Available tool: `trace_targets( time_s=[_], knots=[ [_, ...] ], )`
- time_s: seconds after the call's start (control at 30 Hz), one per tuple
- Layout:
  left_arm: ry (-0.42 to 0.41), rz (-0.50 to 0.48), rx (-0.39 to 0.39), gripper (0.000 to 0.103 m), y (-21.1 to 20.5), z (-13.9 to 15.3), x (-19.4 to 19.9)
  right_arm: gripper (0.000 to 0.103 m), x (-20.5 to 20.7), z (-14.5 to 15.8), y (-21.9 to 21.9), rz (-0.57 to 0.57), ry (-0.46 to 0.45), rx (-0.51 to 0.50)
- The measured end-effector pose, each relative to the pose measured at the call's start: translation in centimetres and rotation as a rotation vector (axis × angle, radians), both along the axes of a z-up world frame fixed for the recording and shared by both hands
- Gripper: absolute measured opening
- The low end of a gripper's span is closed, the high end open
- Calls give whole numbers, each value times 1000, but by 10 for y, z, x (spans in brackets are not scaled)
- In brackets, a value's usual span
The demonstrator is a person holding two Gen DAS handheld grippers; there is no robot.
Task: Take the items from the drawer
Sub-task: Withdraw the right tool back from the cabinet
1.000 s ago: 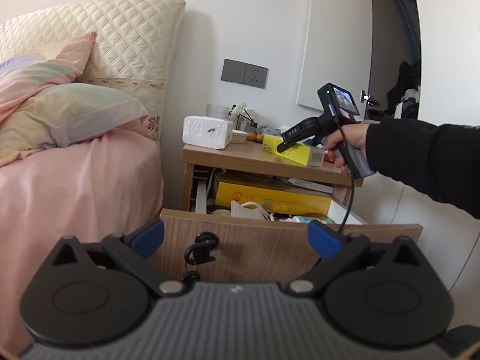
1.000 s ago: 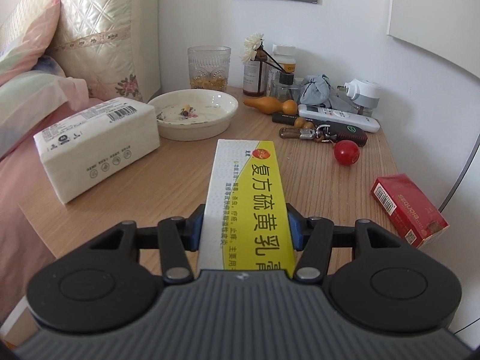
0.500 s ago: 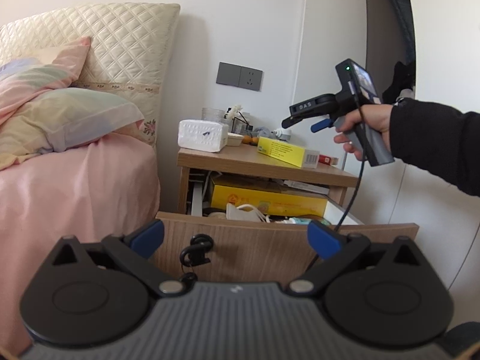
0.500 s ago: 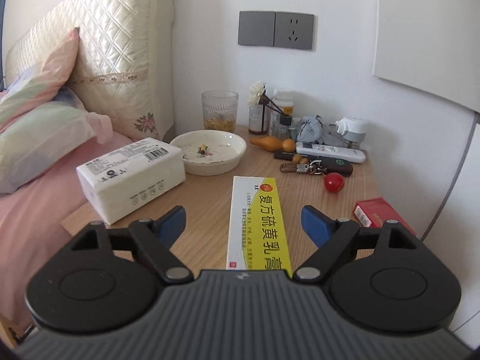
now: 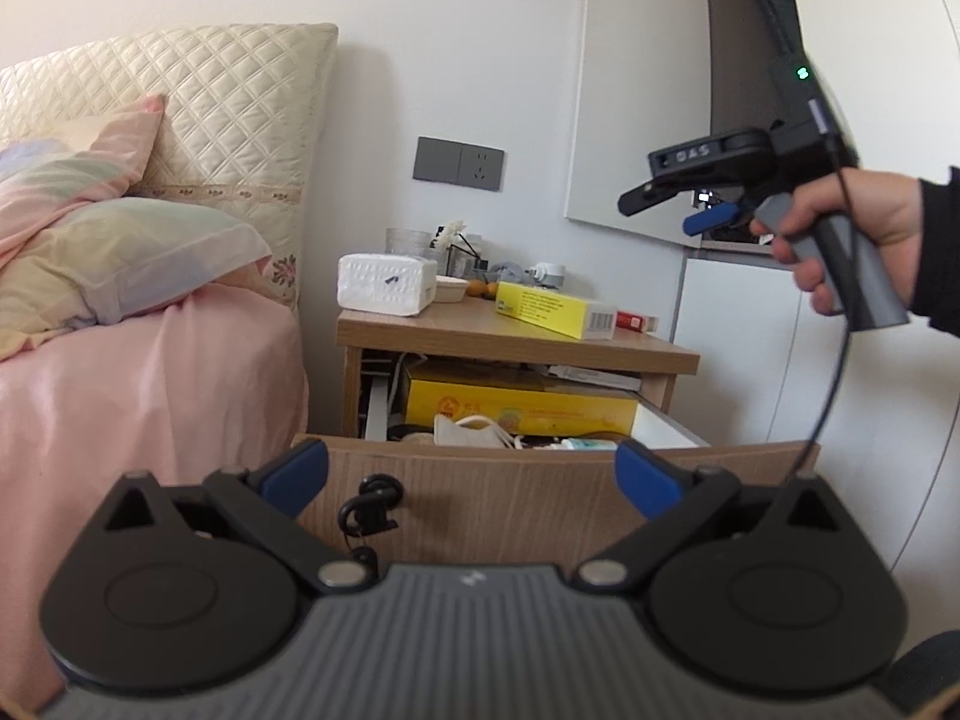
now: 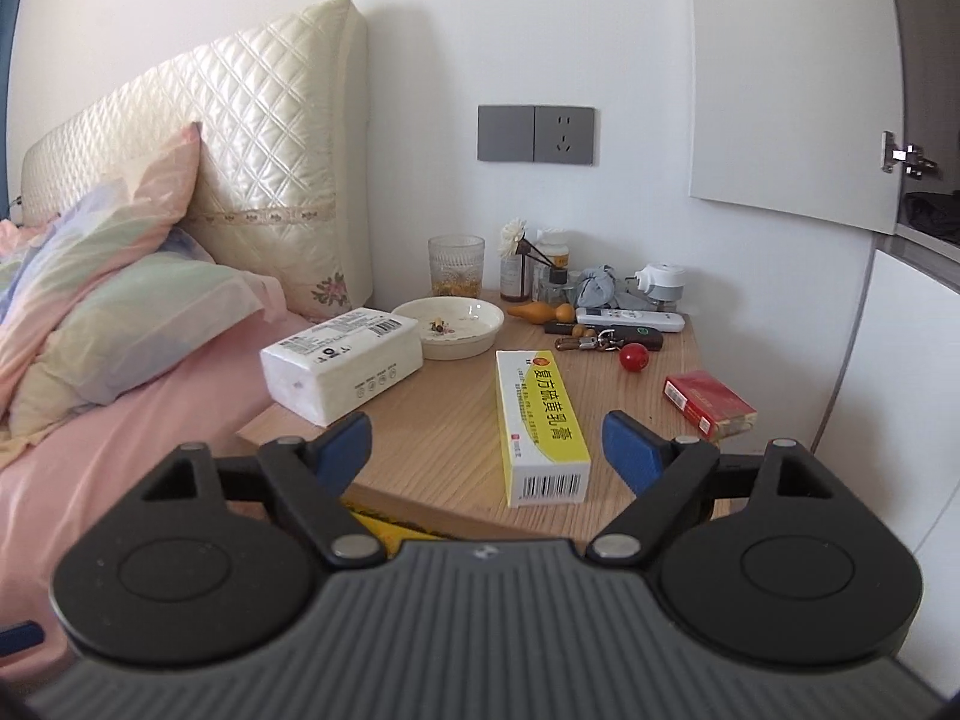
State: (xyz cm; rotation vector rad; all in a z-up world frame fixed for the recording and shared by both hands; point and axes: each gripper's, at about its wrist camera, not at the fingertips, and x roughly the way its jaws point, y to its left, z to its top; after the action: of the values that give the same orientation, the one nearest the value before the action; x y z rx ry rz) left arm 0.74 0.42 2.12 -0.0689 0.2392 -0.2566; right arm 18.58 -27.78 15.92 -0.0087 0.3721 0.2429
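Drawer is seen pulled open at the lower centre of the left wrist view, below the nightstand; a yellow carton and a white mask are seen inside it. The yellow box lies flat on the nightstand top at the centre of the right wrist view, between the tissue pack and the red pack. The right gripper is held above the near edge of the nightstand with jaws spread wide and nothing gripped; in the left wrist view it is seen at the upper right, held by a hand. The left gripper is likewise spread wide and empty, in front of the drawer.
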Motion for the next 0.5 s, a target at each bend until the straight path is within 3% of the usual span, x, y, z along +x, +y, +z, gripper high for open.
trace_targets(
  time_s=[0.27, 0.5],
  knots=[
    [-16, -12, 14, 103, -7, 2, -6, 86, -89, 5, 6, -34, -93, 65],
    [-25, -21, 23, 103, -11, 2, -10, 86, -143, -10, 4, -29, -143, 113]
  ],
)
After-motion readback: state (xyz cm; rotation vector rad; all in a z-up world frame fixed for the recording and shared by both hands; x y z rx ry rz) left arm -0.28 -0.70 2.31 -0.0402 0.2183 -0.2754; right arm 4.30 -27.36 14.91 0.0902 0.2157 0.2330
